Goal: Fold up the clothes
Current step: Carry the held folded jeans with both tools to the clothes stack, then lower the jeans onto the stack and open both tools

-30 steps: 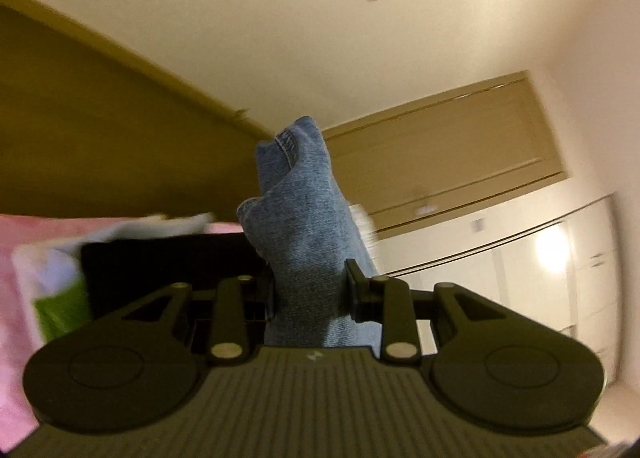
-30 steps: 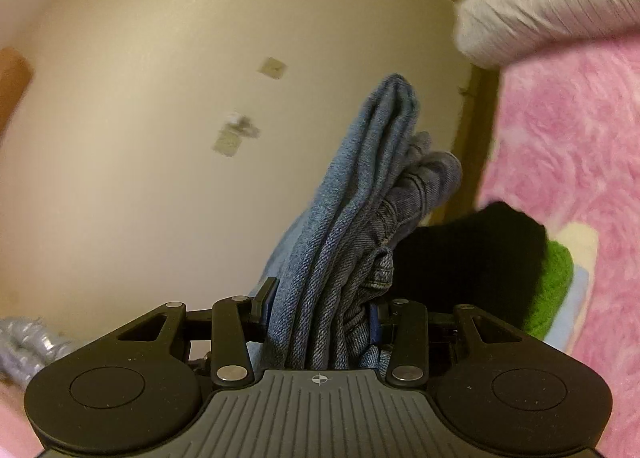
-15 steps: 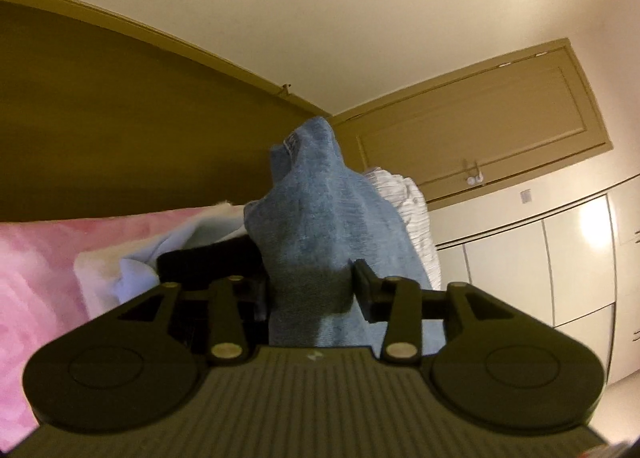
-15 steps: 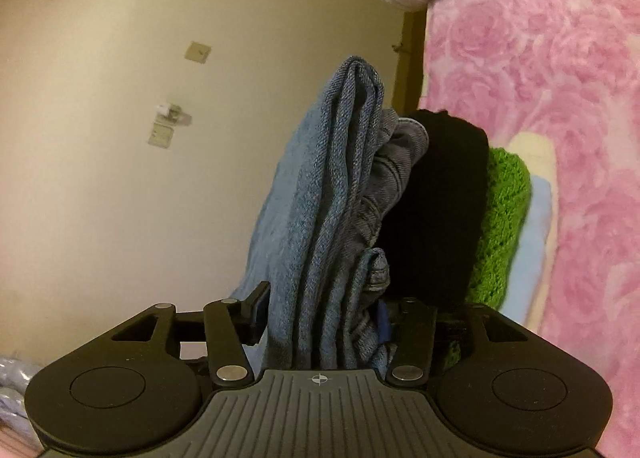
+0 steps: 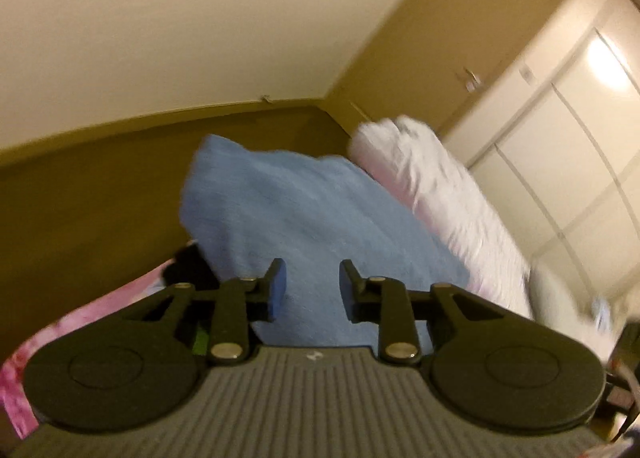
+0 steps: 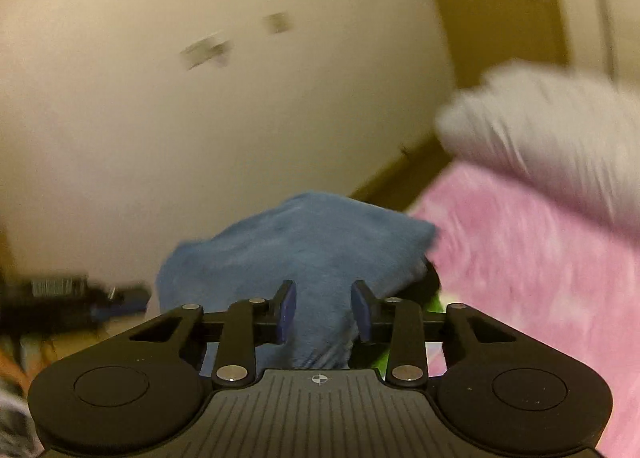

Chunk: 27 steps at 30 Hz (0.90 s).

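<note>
The folded blue jeans [image 5: 312, 218] lie flat on a pile of clothes, and the right wrist view shows the same jeans [image 6: 304, 242] from the other side. My left gripper [image 5: 312, 282] is shut on their near edge, with denim filling the narrow gap and spreading under the fingers. My right gripper [image 6: 324, 298] is shut on a pinched fold of the jeans. Beneath the jeans peek a black garment [image 5: 188, 266] and a green one [image 6: 440, 302]. Both views are blurred by motion.
The pile rests on a pink blanket [image 6: 520, 278] on a bed. A white pillow [image 5: 440, 186] lies just beyond the jeans. A brown headboard [image 5: 80, 198], a door [image 5: 460, 38] and white cupboards [image 5: 560, 138] stand behind. Dark clutter [image 6: 60, 294] sits at the left.
The jeans stood upright between the fingers before; now they are lowered flat onto the pile. Both grippers have tipped down and forward, and their finger gaps are narrower.
</note>
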Tool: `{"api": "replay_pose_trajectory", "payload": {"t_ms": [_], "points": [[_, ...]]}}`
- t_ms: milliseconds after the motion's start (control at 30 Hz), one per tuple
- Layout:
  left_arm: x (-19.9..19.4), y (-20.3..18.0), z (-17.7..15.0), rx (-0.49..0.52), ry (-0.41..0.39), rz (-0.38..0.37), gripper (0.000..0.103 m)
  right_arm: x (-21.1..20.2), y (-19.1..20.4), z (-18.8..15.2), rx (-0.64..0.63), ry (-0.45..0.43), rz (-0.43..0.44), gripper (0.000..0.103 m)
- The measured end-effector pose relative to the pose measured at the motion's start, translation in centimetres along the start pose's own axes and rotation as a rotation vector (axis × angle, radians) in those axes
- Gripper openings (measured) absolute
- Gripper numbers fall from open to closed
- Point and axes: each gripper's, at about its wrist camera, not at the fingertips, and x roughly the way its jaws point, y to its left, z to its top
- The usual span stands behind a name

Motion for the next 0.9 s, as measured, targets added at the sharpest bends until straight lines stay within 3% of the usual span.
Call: {"api": "replay_pose_trajectory", "payload": {"t_ms": [133, 500, 700, 900], "points": [[2.2, -0.1, -1.3, 0.038, 0.043, 0.064, 0.01, 2.6, 0.1, -2.0, -0.038, 0.085, -0.035, 0.026], [3.3, -1.3, -1.4, 0.132, 0.108, 0.135, 0.009, 3.6, -0.5, -2.8, 0.006, 0.172, -0.071, 0.026], [3.2, -1.0, -1.3, 0.121, 0.121, 0.147, 0.009, 4.6, -0.3, -1.8, 0.009, 0.244, -0.09, 0.027], [2.7, -1.5, -1.3, 0.121, 0.121, 0.162, 0.009, 4.7, 0.5, -1.9, -0.007, 0.252, -0.117, 0.027]]}}
